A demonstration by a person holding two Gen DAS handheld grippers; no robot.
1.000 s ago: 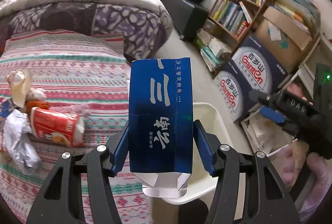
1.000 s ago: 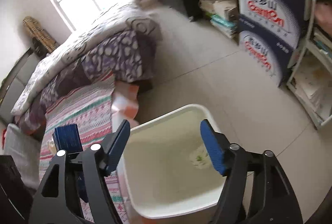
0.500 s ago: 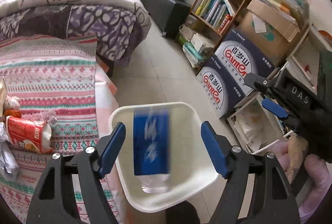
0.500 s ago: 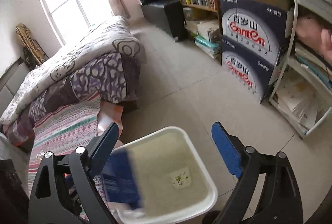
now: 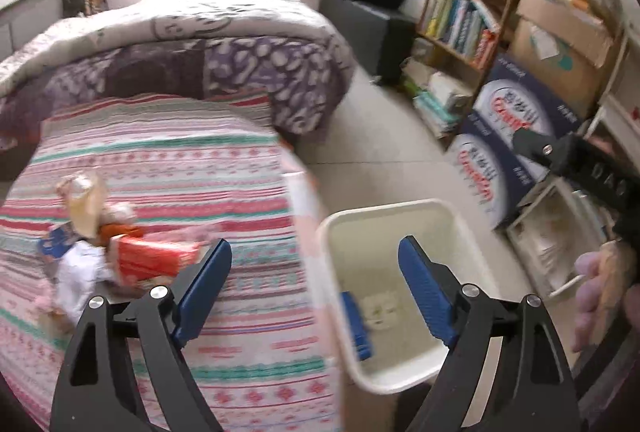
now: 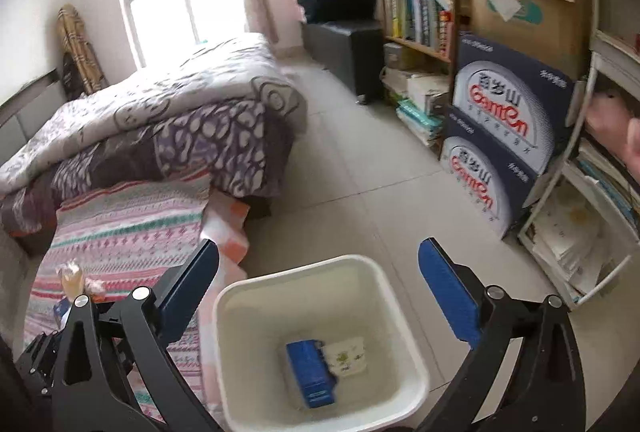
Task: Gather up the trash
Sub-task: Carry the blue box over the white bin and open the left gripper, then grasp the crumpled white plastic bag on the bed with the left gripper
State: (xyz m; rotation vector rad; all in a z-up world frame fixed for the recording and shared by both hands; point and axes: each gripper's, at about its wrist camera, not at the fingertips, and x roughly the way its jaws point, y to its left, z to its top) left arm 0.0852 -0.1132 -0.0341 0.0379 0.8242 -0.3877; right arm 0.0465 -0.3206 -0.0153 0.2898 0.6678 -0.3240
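Note:
A white plastic bin (image 6: 404, 332) stands on the floor beside the bed; it also shows in the left wrist view (image 5: 332, 232). A blue carton (image 6: 310, 374) lies inside it next to a small white wrapper (image 6: 346, 354); the carton also shows in the left wrist view (image 5: 356, 324). My left gripper (image 5: 314, 288) is open and empty over the bed's edge and the bin. My right gripper (image 6: 318, 290) is open and empty above the bin. A pile of trash with a red packet (image 5: 148, 260) and crumpled wrappers (image 5: 80, 284) lies on the striped bedspread, left of the left gripper.
The bed with a striped cover (image 5: 180, 168) and a purple quilt (image 5: 240, 72) fills the left. Bookshelves (image 6: 416, 4), blue printed cartons (image 6: 500, 112) and a white rack (image 6: 580, 232) line the right wall. Tiled floor (image 6: 352, 160) runs between bed and shelves.
My left gripper opened and let the blue carton drop into the bin, then swung left toward the bed. My right gripper pulled back and tilted up over the bin.

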